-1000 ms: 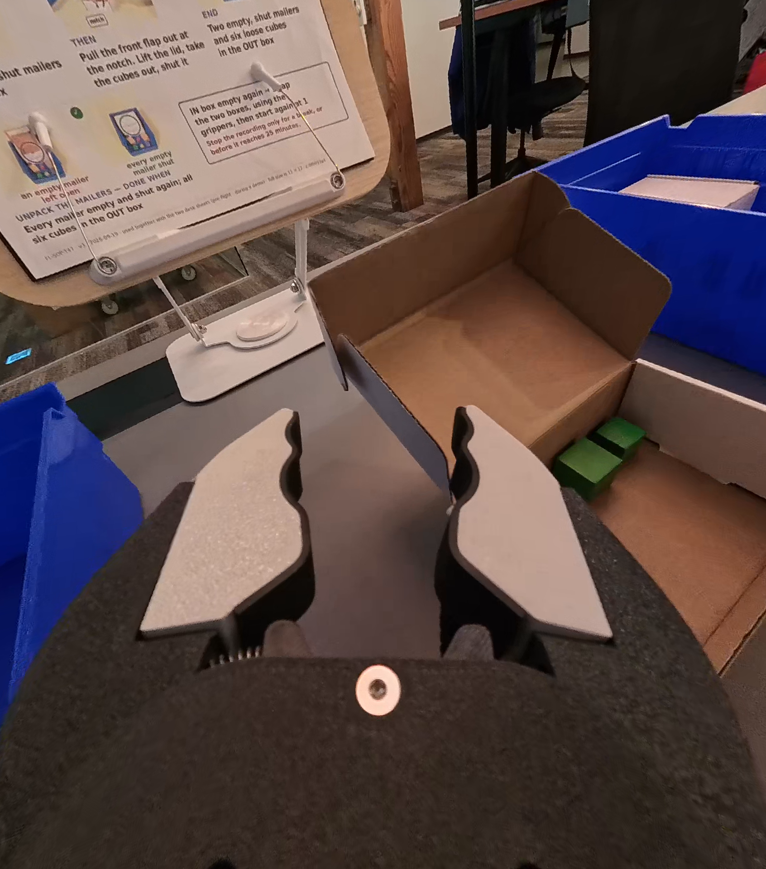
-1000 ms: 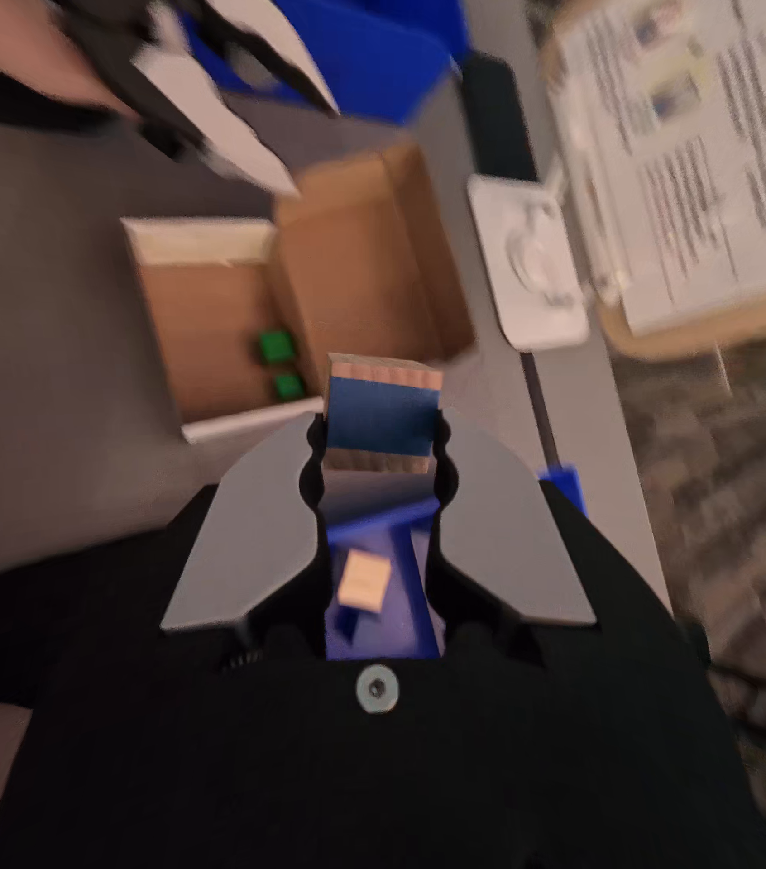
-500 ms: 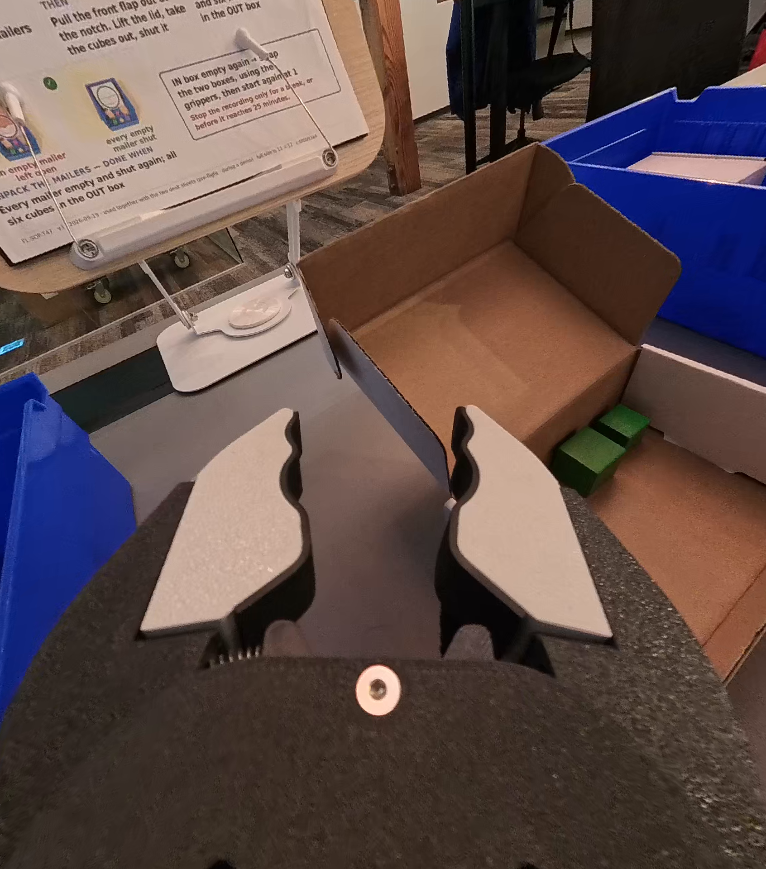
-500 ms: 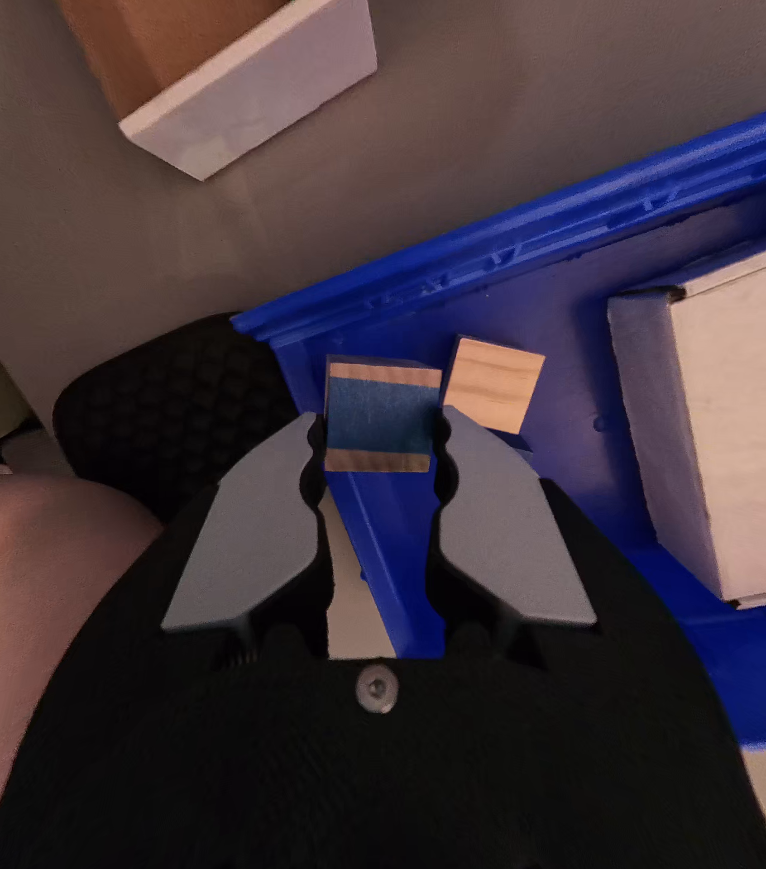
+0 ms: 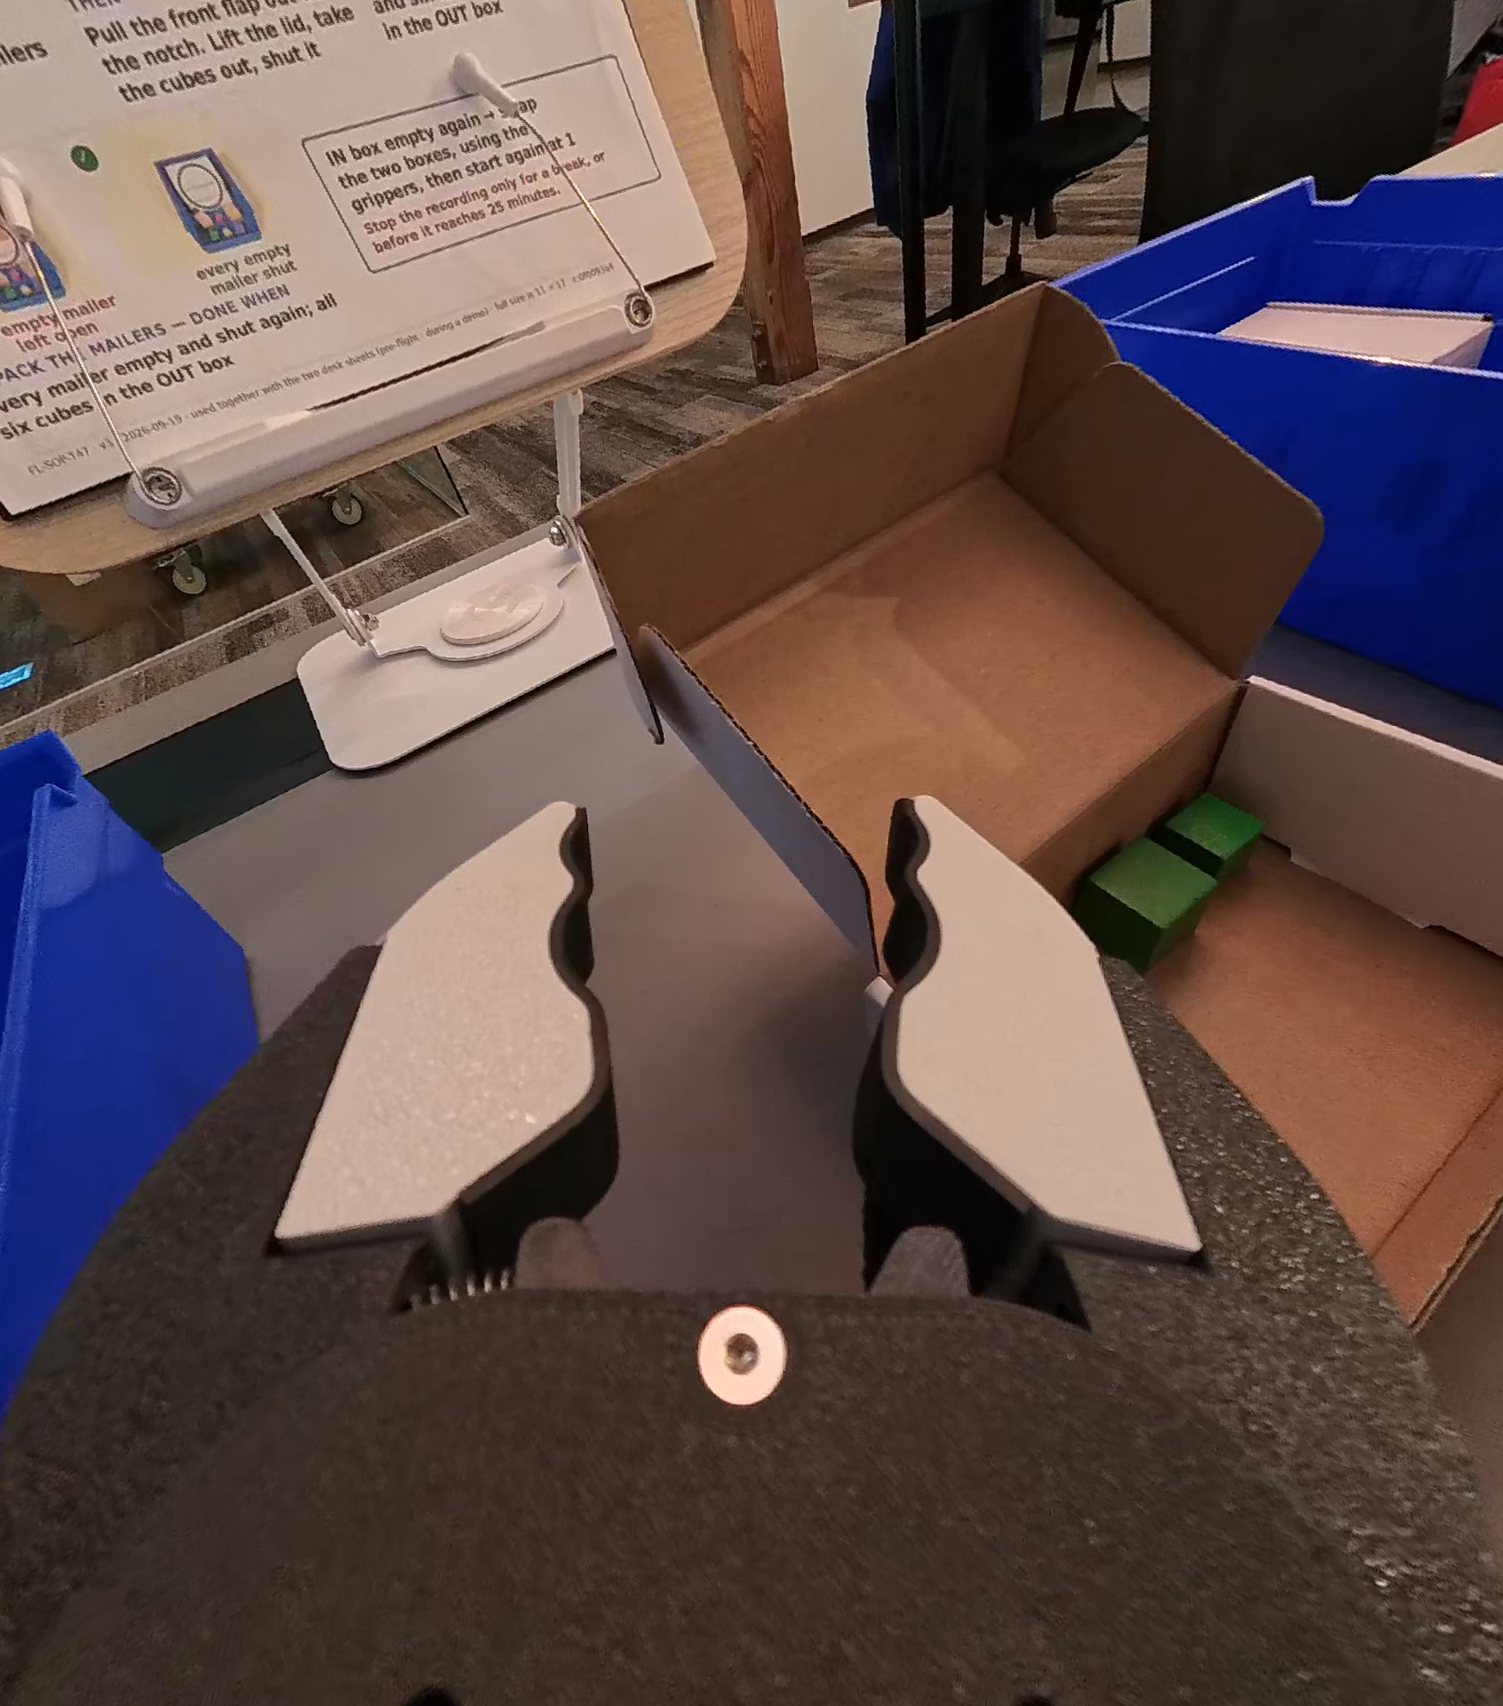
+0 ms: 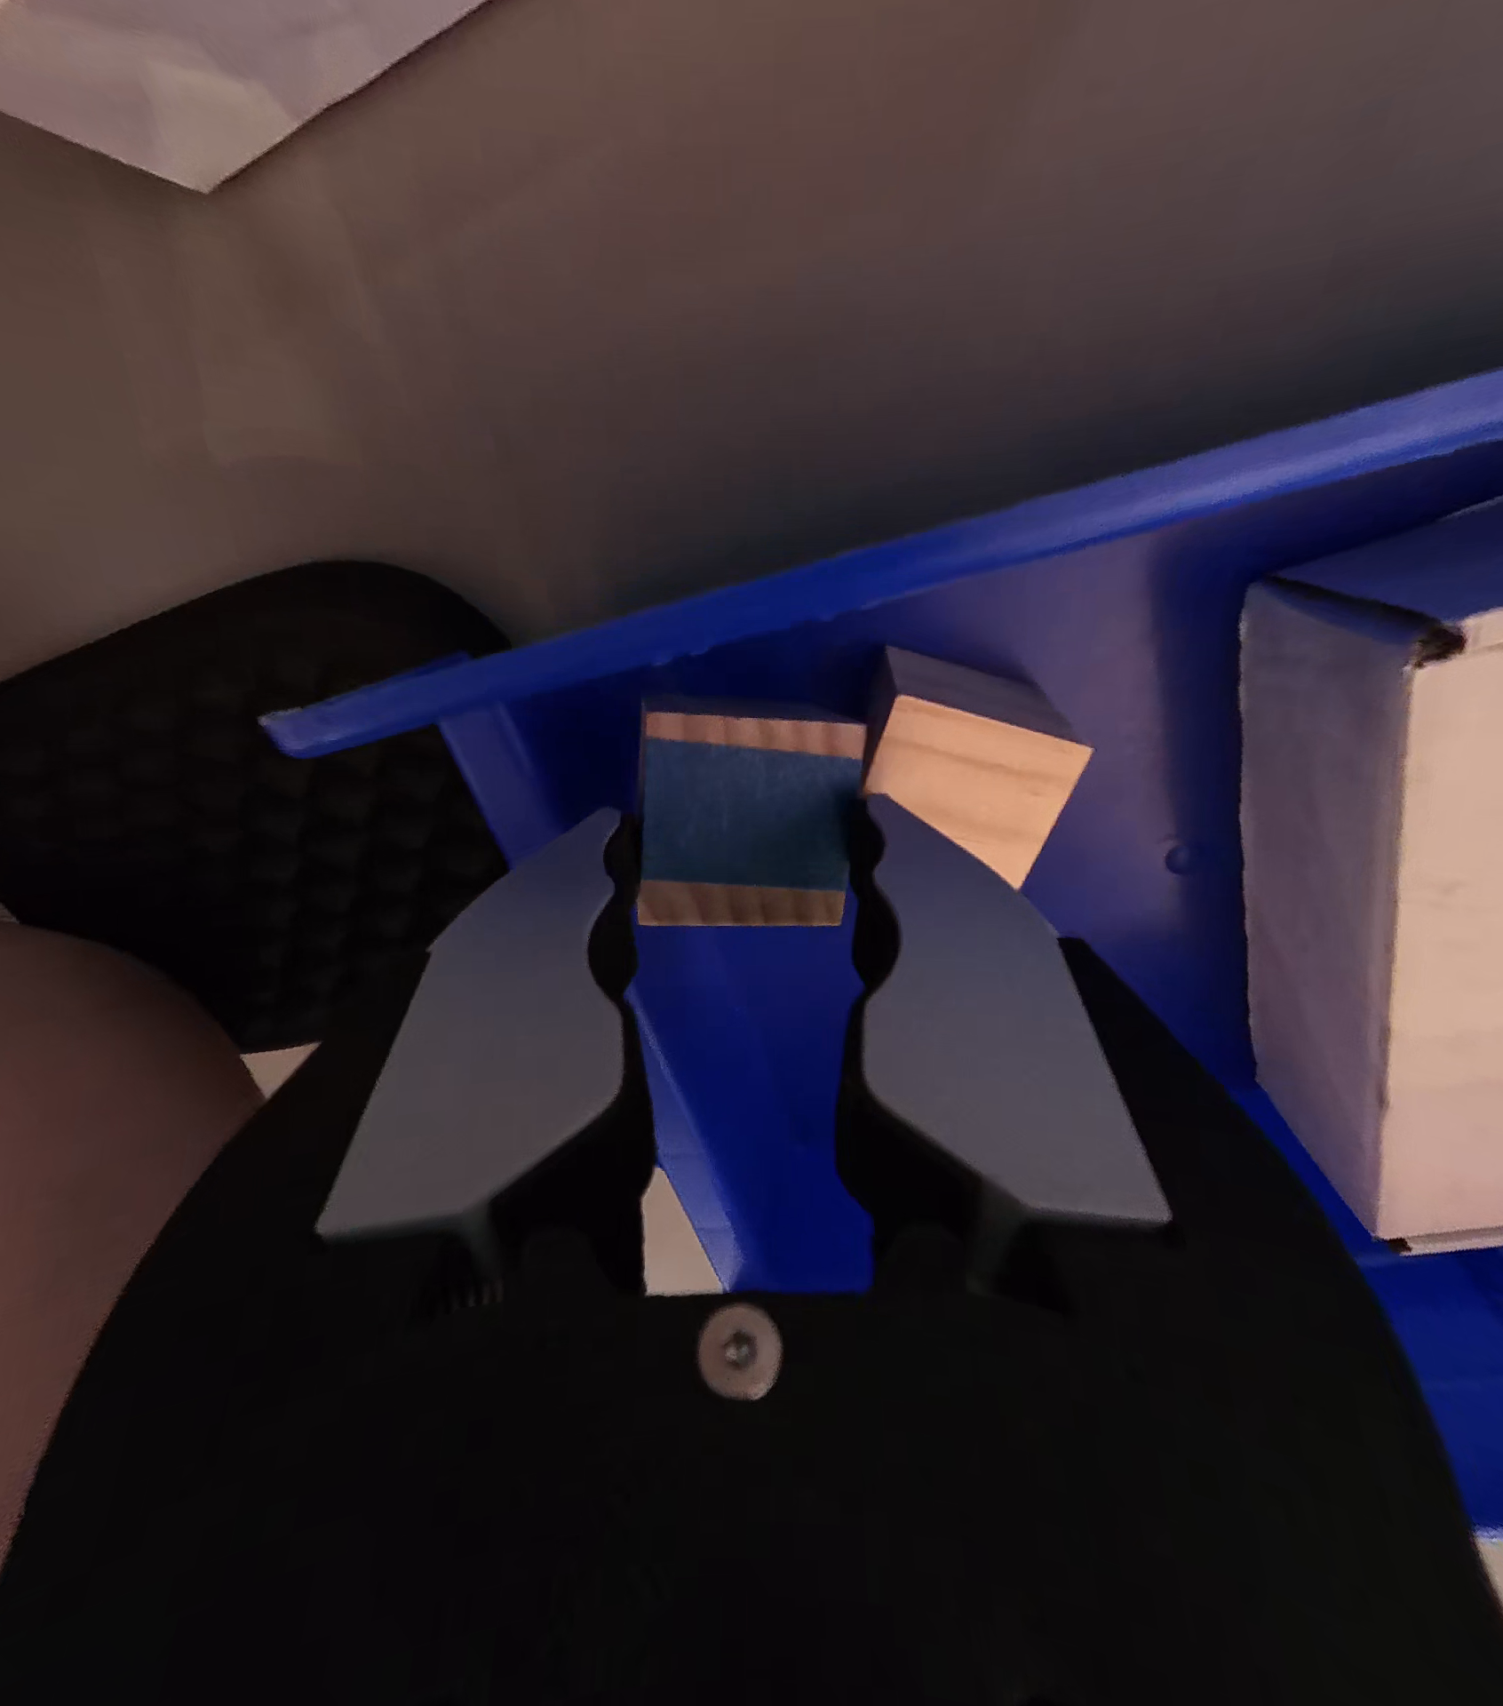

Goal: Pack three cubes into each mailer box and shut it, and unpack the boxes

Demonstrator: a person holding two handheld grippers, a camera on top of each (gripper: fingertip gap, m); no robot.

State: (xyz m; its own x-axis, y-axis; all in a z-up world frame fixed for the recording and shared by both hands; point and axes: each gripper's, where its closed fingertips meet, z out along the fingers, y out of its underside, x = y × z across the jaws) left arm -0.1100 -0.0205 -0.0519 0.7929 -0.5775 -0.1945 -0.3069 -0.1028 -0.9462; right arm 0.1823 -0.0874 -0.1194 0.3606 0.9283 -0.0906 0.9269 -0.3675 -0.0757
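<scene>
An open cardboard mailer box (image 5: 1338, 1062) lies right of my left gripper (image 5: 739, 822), its lid (image 5: 960, 665) folded back. Two green cubes (image 5: 1145, 900) sit in the base against the hinge wall. My left gripper is open and empty over the dark table, its right finger next to the lid's side flap (image 5: 711, 729). My right gripper (image 6: 743, 831) is shut on a wooden cube with a blue band (image 6: 743, 812), held over a corner of a blue bin (image 6: 914, 554). A plain wooden cube (image 6: 974, 794) lies in the bin just to the right.
A shut white mailer (image 6: 1468, 877) fills the bin's right side. A black mesh seat (image 6: 222, 785) and a person's limb (image 6: 37, 1200) lie below left. The left view shows a blue bin (image 5: 37, 1015) at left, another (image 5: 1421, 462) behind the box, and a sheet stand (image 5: 452, 665). One gripper's finger ends stand about 30 centimeters off the other's. The right tips stand about 10 centimeters off the black mesh seat (image 6: 222, 785).
My right gripper has carried the blue-banded cube from above the open mailer to the blue bin and dropped closer to it. My left gripper has barely moved and stays open.
</scene>
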